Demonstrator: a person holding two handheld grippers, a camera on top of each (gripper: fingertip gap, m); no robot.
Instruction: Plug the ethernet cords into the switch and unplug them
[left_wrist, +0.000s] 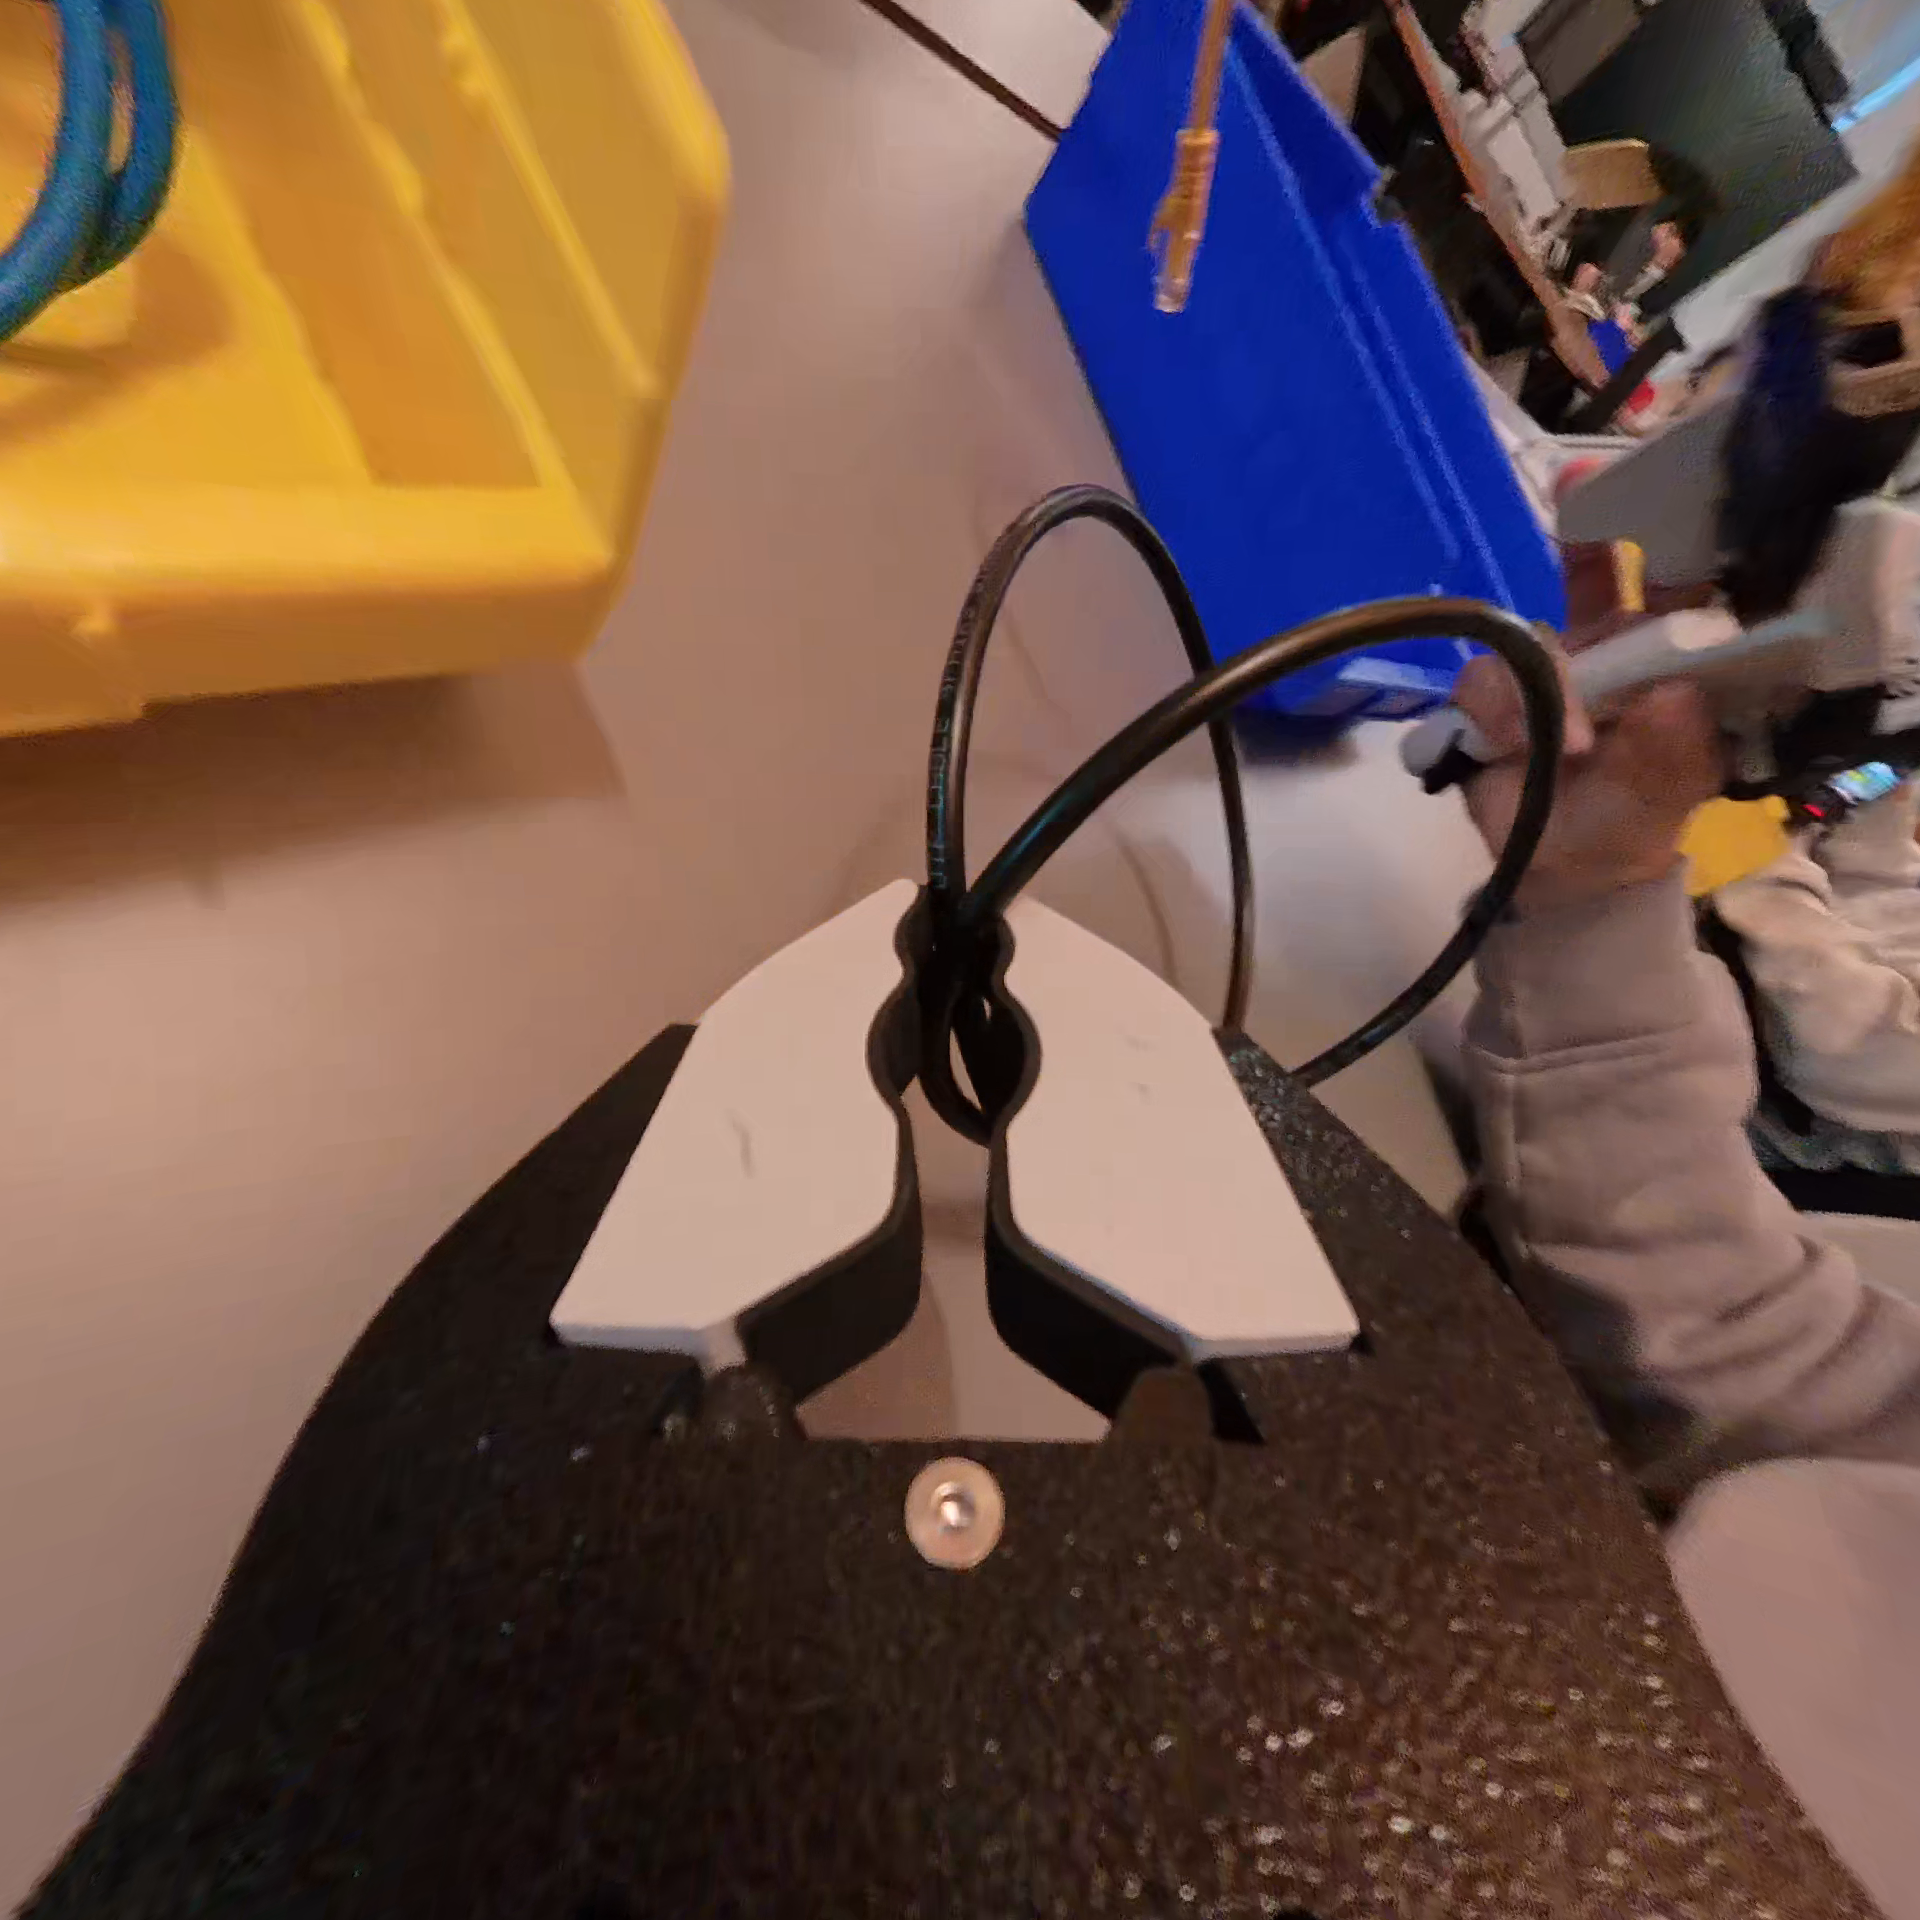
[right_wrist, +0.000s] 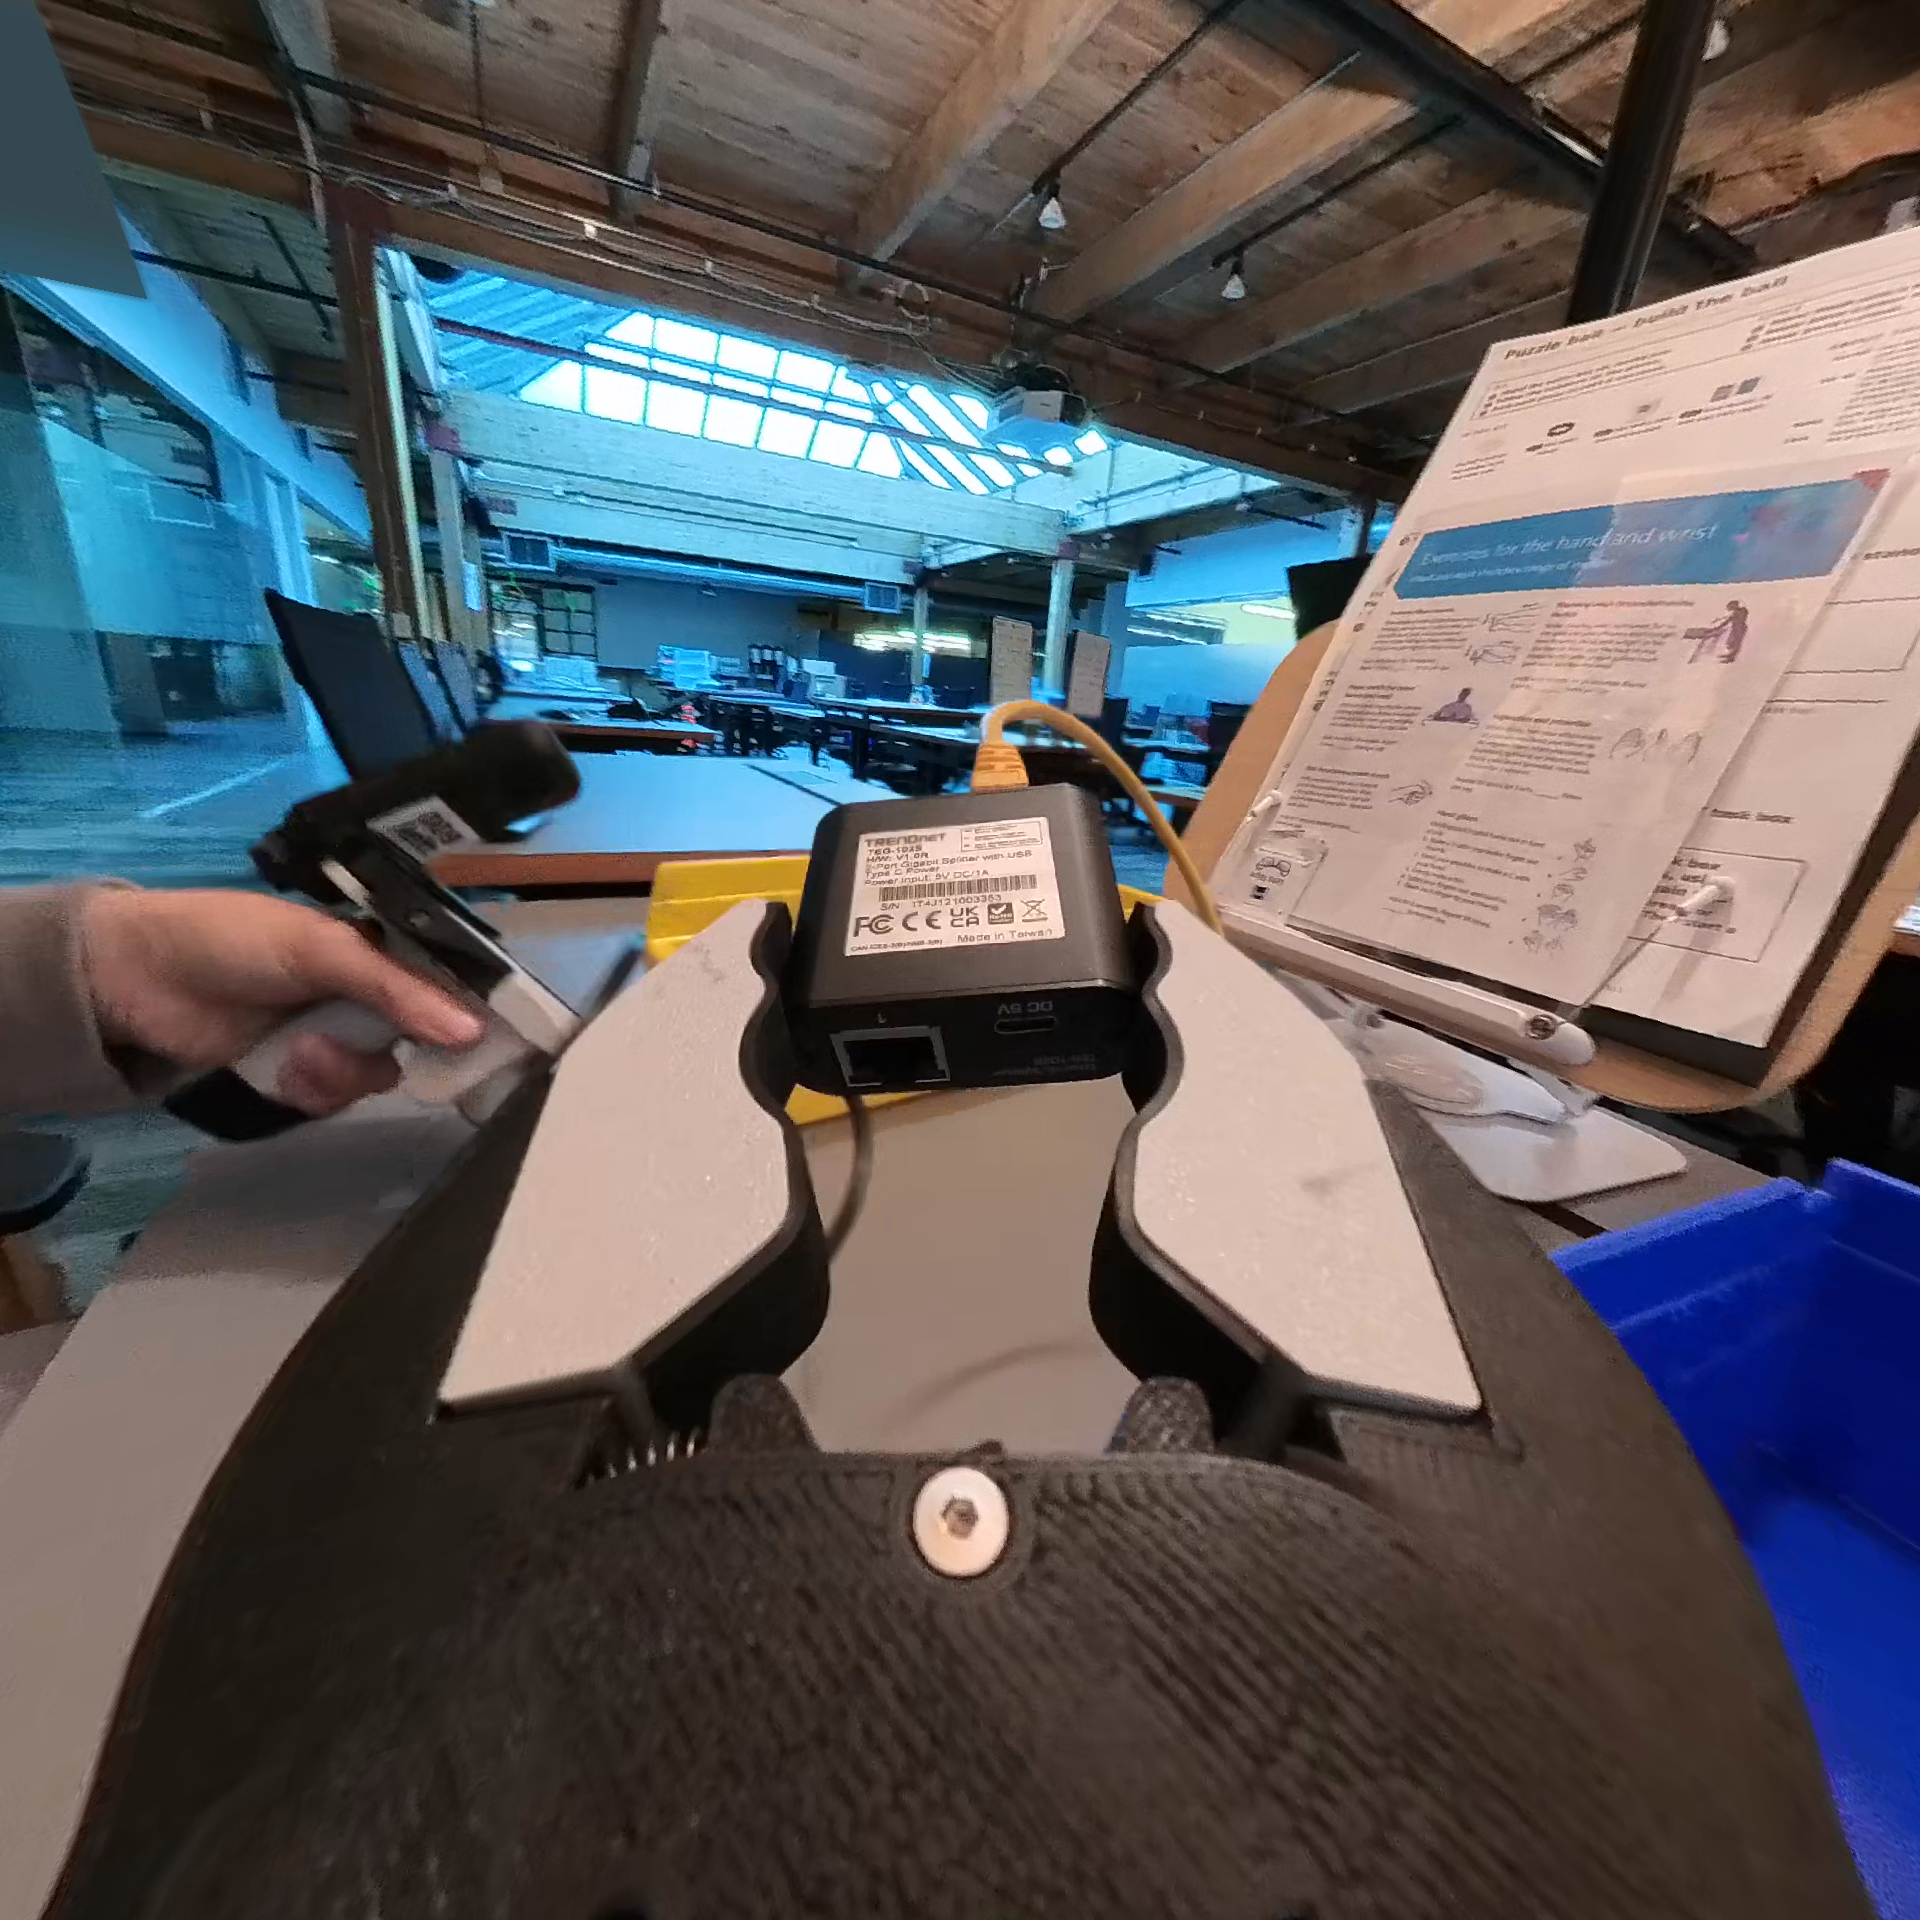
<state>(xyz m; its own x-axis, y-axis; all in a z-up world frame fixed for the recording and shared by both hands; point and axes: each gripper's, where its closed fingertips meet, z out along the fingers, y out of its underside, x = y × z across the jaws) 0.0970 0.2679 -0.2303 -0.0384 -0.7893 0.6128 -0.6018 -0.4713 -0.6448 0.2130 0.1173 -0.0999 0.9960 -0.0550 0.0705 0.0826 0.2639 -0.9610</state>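
My left gripper (left_wrist: 956, 914) is shut on a thin black cord (left_wrist: 1351, 634), which rises from between the fingers in two loops. Its plug is hidden. My right gripper (right_wrist: 956, 925) is shut on a small black switch (right_wrist: 1081, 935) with a white label and holds it above the table. An empty ethernet port (right_wrist: 894, 1058) on the switch faces the camera. A yellow ethernet cord (right_wrist: 1122, 758) is plugged into the switch's far side. A loose yellow plug (left_wrist: 1184, 208) hangs in front of the blue bin. A bit of black cord (right_wrist: 857, 1153) hangs below the switch.
A yellow bin (left_wrist: 364, 416) with a blue cable (left_wrist: 73, 208) in it stands at the left on the pale table (left_wrist: 810, 623). A blue bin (left_wrist: 1299, 364) lies to the right and also shows in the right wrist view (right_wrist: 1787, 1403). A document stand (right_wrist: 1558, 779) is at the right. A hand (right_wrist: 260, 977) holds the left gripper. The left gripper's tips are roughly 25 cm from the right gripper's.
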